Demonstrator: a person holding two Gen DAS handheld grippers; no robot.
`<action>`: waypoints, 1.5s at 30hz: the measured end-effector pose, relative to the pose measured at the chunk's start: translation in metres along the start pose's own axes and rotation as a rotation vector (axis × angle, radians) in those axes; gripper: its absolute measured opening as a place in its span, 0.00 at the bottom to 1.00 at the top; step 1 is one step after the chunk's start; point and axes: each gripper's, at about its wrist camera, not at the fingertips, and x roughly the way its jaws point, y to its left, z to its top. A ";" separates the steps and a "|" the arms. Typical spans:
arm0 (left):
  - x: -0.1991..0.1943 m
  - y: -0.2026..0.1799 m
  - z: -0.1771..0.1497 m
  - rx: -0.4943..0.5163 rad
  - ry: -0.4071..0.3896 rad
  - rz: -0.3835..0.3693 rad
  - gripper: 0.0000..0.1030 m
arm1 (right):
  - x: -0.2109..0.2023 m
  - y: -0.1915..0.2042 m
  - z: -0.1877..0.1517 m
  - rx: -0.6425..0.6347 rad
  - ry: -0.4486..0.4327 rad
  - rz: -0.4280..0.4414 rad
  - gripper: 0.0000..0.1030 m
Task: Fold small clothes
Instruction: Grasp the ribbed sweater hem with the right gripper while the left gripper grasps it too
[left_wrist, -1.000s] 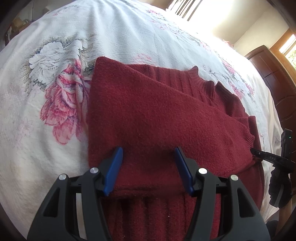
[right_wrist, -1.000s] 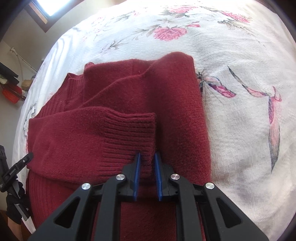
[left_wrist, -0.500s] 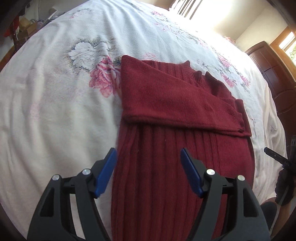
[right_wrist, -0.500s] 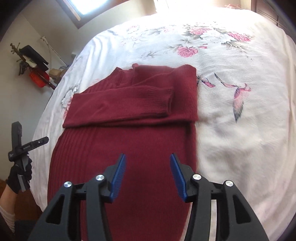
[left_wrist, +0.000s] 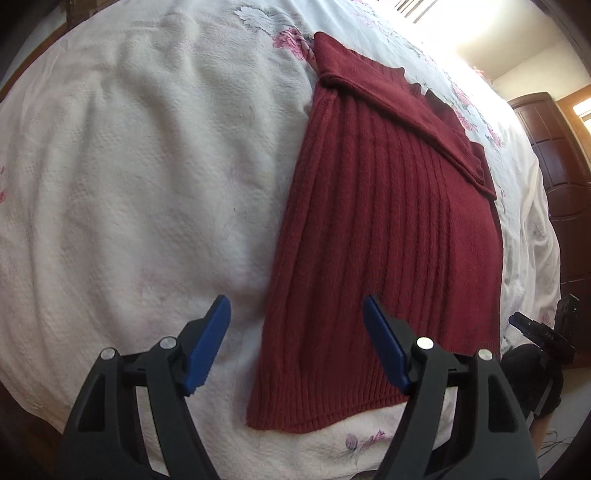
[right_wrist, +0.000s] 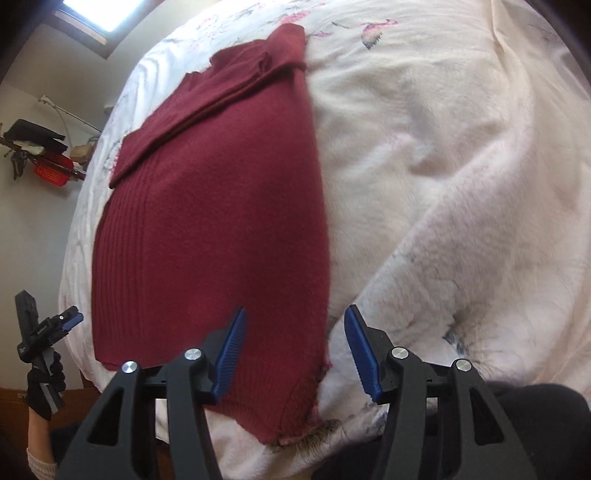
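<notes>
Both grippers hang over the near end of the bed, jaws spread wide and gripping nothing. The left gripper (left_wrist: 295, 339) is aimed at the sweater's (left_wrist: 388, 229) near left corner: one blue finger over the white bedspread (left_wrist: 147, 184), the other over the ribbed knit, the left edge of the garment running up between them. The right gripper (right_wrist: 293, 347) mirrors it at the near right corner, one finger above red knit, the other above bedspread, the sweater's right edge between them. The sweater lies flat and lengthwise on the bedspread, hem toward the cameras, with both sleeves (left_wrist: 399, 92) folded across the chest at the far end. In the right wrist view, a gloved hand (right_wrist: 42, 384) at lower left grips the left gripper's handle, tool pointing toward the bed. In the left wrist view, the right gripper peeks in at the far right edge, level with the hem.
</notes>
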 end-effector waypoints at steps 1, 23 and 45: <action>0.003 -0.003 -0.003 0.018 0.010 0.019 0.71 | 0.002 -0.003 -0.004 0.013 0.018 0.004 0.54; 0.050 -0.010 -0.024 0.022 0.158 -0.036 0.71 | 0.049 0.044 -0.026 -0.163 0.227 0.012 0.44; 0.035 -0.003 -0.017 -0.092 0.152 -0.175 0.06 | 0.022 0.021 -0.014 -0.022 0.186 0.264 0.06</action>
